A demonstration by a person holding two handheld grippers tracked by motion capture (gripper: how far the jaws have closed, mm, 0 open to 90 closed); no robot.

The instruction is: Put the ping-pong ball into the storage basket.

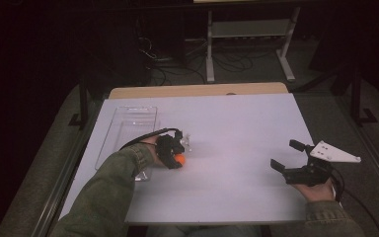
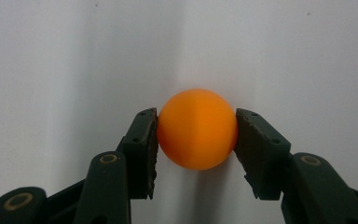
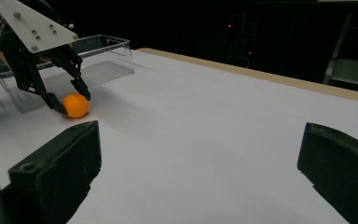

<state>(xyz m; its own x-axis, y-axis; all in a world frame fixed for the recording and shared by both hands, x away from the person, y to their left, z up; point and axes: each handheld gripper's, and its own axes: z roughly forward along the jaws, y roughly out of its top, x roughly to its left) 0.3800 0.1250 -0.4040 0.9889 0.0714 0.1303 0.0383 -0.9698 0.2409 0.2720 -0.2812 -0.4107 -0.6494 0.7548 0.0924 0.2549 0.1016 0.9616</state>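
An orange ball is clamped between the jaws of the left gripper, one jaw pressed to each side of it, and is held down at the white worktop. A clear plastic tray is seen just beside it, toward the worktop's left edge. The right gripper is held well apart at the right side, above the worktop, its jaws spread wide with nothing between them.
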